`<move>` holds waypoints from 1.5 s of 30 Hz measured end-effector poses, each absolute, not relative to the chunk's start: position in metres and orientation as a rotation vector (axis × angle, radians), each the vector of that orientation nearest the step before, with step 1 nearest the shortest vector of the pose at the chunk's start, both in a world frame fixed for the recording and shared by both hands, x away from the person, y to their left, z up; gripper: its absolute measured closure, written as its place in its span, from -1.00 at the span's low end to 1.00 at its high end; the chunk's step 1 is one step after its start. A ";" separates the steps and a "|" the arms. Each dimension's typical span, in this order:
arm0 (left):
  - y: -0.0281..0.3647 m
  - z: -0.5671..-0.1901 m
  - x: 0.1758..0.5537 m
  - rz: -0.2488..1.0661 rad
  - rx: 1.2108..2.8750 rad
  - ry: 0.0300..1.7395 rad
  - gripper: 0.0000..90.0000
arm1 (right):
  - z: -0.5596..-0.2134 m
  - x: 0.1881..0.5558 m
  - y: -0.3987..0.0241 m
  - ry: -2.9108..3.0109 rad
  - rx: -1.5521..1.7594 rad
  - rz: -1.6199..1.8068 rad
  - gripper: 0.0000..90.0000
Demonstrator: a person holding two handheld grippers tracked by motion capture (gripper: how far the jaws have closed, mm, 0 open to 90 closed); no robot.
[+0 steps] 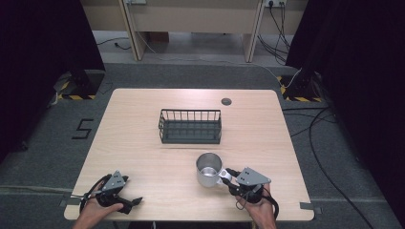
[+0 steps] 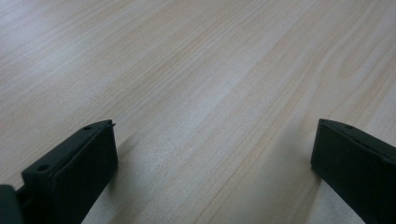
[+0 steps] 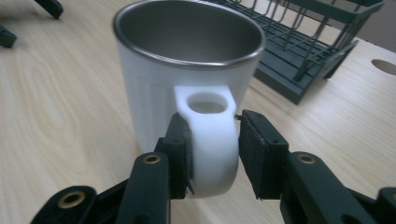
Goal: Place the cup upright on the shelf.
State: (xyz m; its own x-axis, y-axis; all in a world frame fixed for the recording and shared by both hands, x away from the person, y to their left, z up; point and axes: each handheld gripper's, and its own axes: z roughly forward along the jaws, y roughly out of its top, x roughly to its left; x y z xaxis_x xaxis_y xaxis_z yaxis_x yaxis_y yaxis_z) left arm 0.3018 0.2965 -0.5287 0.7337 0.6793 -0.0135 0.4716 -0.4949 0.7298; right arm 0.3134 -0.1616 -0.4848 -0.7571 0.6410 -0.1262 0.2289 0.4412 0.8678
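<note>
A white mug [image 1: 208, 169] with a steel inside stands upright on the wooden table [image 1: 143, 157], in front of the basket. Its handle [image 3: 210, 140] points toward me and lies between the jaws of my right gripper [image 1: 227, 178]. In the right gripper view [image 3: 213, 116] the left pad touches the handle, while a thin gap separates the right pad from it. My left gripper [image 1: 134, 204] rests near the table's front left corner. Its jaws stand wide apart over bare wood [image 2: 215, 123] with nothing between them.
A dark wire basket [image 1: 190, 126] sits mid-table behind the mug, also visible at the top right of the right gripper view [image 3: 317, 46]. A round cable hole [image 1: 226, 101] lies near the far edge. Bare wood stretches between the two grippers.
</note>
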 end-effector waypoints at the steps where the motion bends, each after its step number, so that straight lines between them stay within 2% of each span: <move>1: 0.297 -0.529 0.302 0.357 2.186 0.864 -1.00 | -0.485 0.315 -0.164 2.253 0.741 1.261 0.39; 13: 0.296 -0.529 0.302 0.356 2.187 0.864 -1.00 | -0.485 0.325 -0.178 2.226 0.785 1.244 0.26; 15: 0.296 -0.529 0.302 0.356 2.186 0.864 -1.00 | -0.483 0.322 -0.178 2.224 0.795 1.259 0.08; 16: 0.296 -0.529 0.302 0.356 2.186 0.864 -1.00 | -0.479 0.319 -0.177 2.222 0.804 1.293 -0.21; 17: 0.296 -0.529 0.302 0.356 2.186 0.864 -1.00 | -0.477 0.317 -0.175 2.217 0.802 1.314 -0.36; 18: 0.296 -0.529 0.302 0.356 2.186 0.864 -1.00 | -0.477 0.317 -0.175 2.217 0.802 1.314 -0.36; 19: 0.296 -0.529 0.302 0.356 2.186 0.864 -1.00 | -0.473 0.313 -0.173 2.199 0.805 1.360 -0.57; 20: 0.296 -0.529 0.302 0.356 2.186 0.864 -1.00 | -0.473 0.313 -0.173 2.199 0.805 1.360 -0.57; 21: 0.296 -0.529 0.302 0.356 2.187 0.864 -1.00 | -0.469 0.312 -0.169 2.189 0.810 1.401 -0.68; 40: 0.296 -0.529 0.302 0.355 2.187 0.861 -1.00 | -0.466 0.325 -0.141 2.156 0.811 1.542 -0.67; 45: 0.296 -0.529 0.302 0.355 2.187 0.860 -1.00 | -0.470 0.328 -0.133 2.170 0.802 1.525 -0.76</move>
